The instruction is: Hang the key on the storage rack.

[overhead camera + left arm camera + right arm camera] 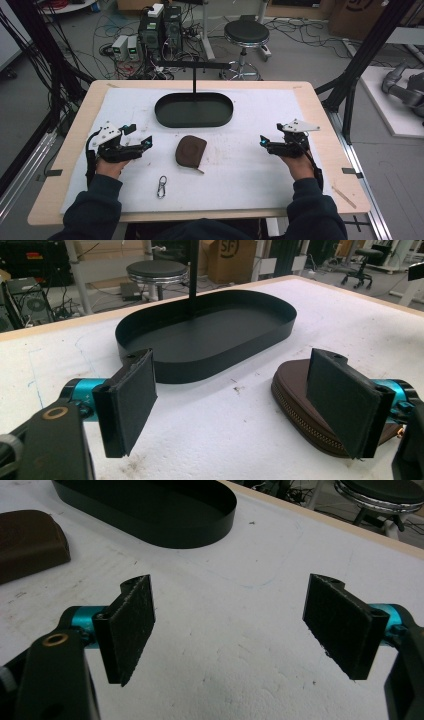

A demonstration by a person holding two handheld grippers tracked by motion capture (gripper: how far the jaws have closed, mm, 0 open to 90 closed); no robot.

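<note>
Left tool (146,141) jaws wide, empty, near brown pouch (190,150); right tool (263,142) wide, empty.

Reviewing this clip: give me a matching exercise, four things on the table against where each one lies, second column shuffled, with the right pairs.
Things:
1. black oval tray
2. brown zip pouch
3. metal carabiner
4. right gripper

Places:
A. near table edge, in front of the pouch
B. far middle of the white mat
C. right of the pouch, jaws open
D. centre of the mat

Pairs: 1-B, 2-D, 3-A, 4-C
</note>
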